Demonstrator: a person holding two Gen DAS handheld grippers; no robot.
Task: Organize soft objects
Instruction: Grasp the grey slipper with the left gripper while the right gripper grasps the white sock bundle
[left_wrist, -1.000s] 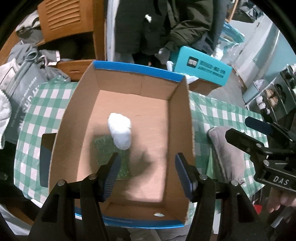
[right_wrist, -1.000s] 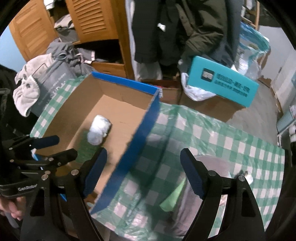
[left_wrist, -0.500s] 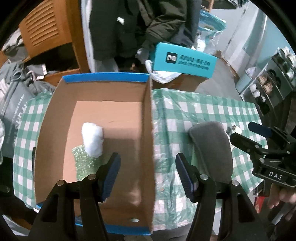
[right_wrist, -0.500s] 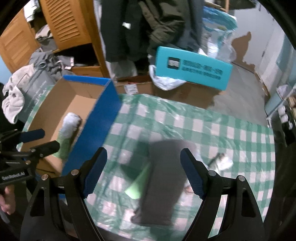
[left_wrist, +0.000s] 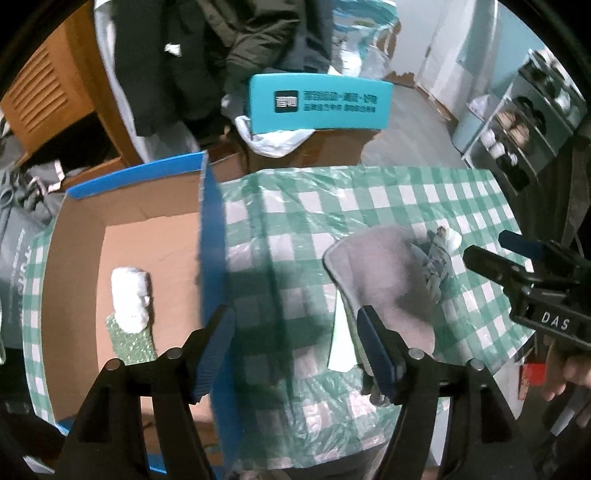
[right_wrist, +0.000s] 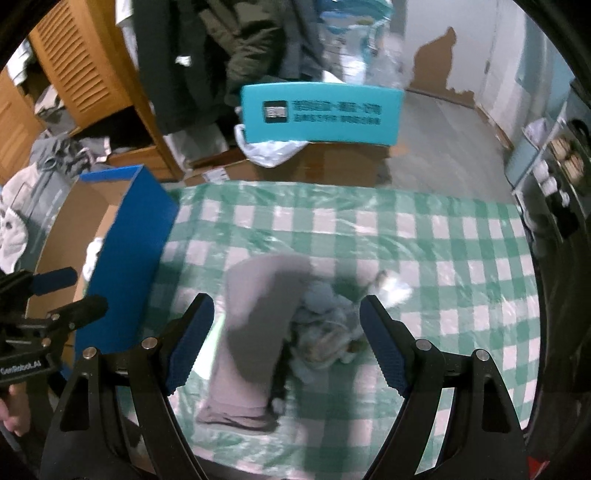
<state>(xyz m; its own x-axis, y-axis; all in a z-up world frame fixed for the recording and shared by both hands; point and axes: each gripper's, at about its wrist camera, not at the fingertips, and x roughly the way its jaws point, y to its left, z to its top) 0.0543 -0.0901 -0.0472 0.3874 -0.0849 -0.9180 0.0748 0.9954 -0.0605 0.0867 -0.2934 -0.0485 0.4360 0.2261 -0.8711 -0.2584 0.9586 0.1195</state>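
On the green-checked tablecloth (right_wrist: 443, 236), near the centre of the right wrist view, lies a folded grey cloth (right_wrist: 258, 332) with a crumpled pale-blue soft bundle (right_wrist: 325, 332) touching its 3 o'clock side; the right gripper (right_wrist: 286, 339) hangs over both with its jaws spread wide and nothing between them. The left gripper (left_wrist: 295, 343) is likewise wide open and empty, its 3 o'clock finger over the near end of that cloth (left_wrist: 384, 288) and its 9 o'clock finger close to the blue wall of the cardboard box (left_wrist: 210, 236) at 9 o'clock. Judging from this, the next pick is the cloth or the bundle, and the risk is plain: the two lie against each other, so a wide closing grip could pinch both at once, or catch the slick plastic tablecloth and drag it. With both grippers converging on one spot, they could also knock together, and the left one could clip the box wall. Only the left wrist view shows the box floor, where a white rolled item (left_wrist: 129, 299) rests partly on a green glittery piece (left_wrist: 133, 343), plus a pale-green sheet (left_wrist: 341, 343) under the cloth's edge. Only the right wrist view shows the bundle whole, though blurred.
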